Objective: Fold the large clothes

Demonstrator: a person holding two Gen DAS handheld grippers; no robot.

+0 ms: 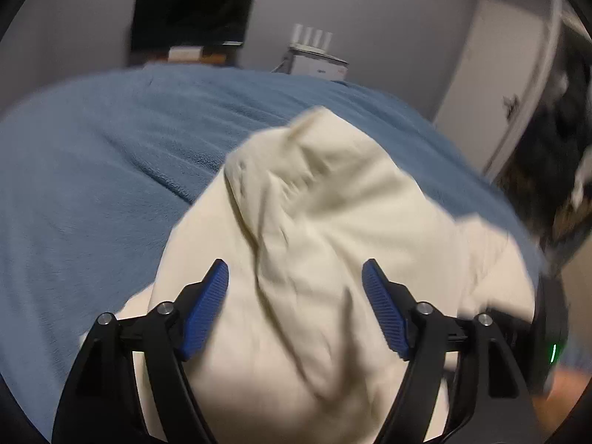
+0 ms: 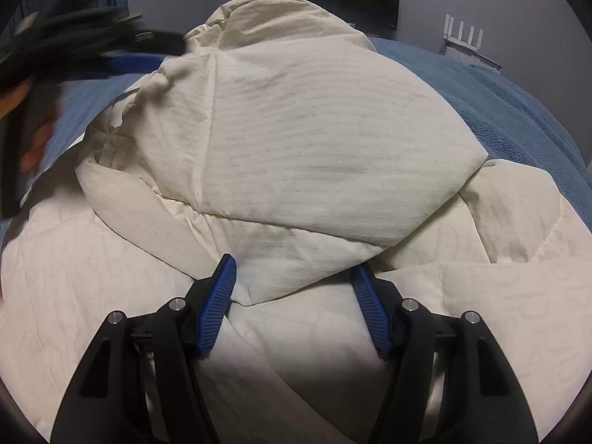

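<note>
A large cream quilted jacket lies in a puffy heap on a blue blanket. In the right wrist view a folded part of it rests on top of the body. My right gripper is open, its blue pads on either side of a fold edge of the jacket. My left gripper is open above the jacket, nothing between its pads. The left gripper also shows, blurred, at the upper left of the right wrist view.
The blue blanket covers a bed; it also shows in the right wrist view. A dark monitor and a white router on a box stand by the far wall. A white door is at the right.
</note>
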